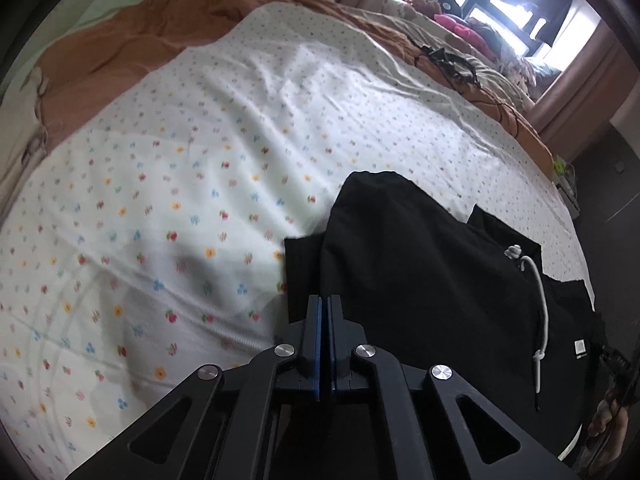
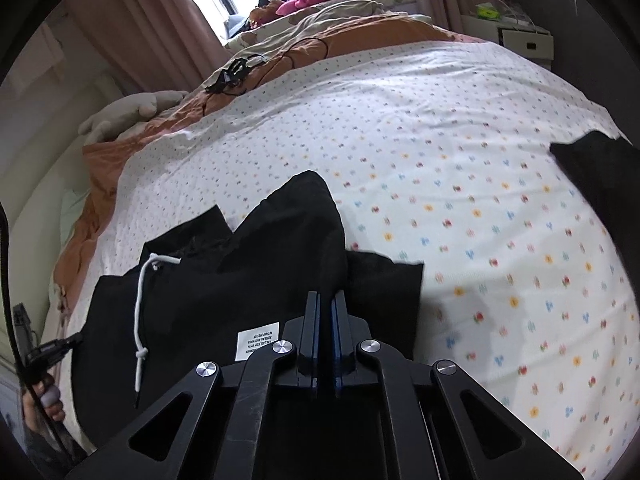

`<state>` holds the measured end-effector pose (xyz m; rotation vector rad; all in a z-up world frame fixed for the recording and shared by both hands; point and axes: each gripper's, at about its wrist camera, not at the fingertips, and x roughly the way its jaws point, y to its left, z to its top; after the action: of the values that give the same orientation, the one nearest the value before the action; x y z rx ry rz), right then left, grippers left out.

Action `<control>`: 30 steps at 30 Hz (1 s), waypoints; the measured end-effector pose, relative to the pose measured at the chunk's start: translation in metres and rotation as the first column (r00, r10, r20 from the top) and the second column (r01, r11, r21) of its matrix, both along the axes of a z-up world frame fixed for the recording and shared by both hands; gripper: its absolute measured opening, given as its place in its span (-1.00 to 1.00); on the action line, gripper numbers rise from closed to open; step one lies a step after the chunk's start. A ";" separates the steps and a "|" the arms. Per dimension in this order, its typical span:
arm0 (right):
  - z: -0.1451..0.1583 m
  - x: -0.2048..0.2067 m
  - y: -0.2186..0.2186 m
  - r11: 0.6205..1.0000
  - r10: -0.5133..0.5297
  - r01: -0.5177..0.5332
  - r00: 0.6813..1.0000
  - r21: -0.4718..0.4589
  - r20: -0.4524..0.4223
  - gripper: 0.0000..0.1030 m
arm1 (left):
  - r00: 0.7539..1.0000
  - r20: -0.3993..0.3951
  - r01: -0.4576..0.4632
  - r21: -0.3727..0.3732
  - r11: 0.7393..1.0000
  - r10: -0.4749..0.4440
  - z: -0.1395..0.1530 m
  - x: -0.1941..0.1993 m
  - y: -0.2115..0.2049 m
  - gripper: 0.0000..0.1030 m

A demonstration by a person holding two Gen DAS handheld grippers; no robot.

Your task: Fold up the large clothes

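Observation:
A black hooded garment [image 1: 420,264] with a white drawstring [image 1: 540,300] lies on the flower-print sheet [image 1: 180,200]. My left gripper [image 1: 324,300] is shut on a fold of the black cloth near the garment's left edge. In the right wrist view the same garment [image 2: 240,280] shows its white label [image 2: 256,344] and drawstring [image 2: 140,312]. My right gripper [image 2: 325,298] is shut on a raised fold of the black cloth. A dark sleeve end [image 2: 592,168] lies apart at the far right.
An orange blanket [image 1: 120,40] lies behind the sheet. Black cables [image 2: 236,72] lie on it. A grey plush toy [image 2: 132,112] sits at the bed's left. Pink curtains [image 2: 160,20], a window and a white nightstand [image 2: 524,40] are beyond.

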<state>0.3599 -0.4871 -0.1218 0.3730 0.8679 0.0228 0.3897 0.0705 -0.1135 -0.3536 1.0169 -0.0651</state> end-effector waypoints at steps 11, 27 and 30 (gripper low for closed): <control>-0.007 0.035 -0.001 0.999 -0.039 0.038 0.999 -0.025 -0.016 -0.90 | 1.000 0.001 0.011 0.033 0.999 -0.011 -0.001 0.037 -0.007 -0.96; -0.007 0.036 0.001 0.989 -0.086 0.073 0.992 -0.132 -0.096 -0.59 | 0.999 -0.044 -0.019 0.068 0.998 0.022 -0.009 0.040 0.003 -0.87; 0.012 0.018 0.007 0.986 -0.068 0.060 0.996 -0.155 -0.051 -0.23 | 0.999 -0.024 -0.030 0.044 0.999 0.031 0.000 0.024 0.014 -0.47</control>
<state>0.3782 -0.4806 -0.1093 0.2576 0.9067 -0.1142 0.4137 0.0842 -0.1131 -0.3308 1.0353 -0.0117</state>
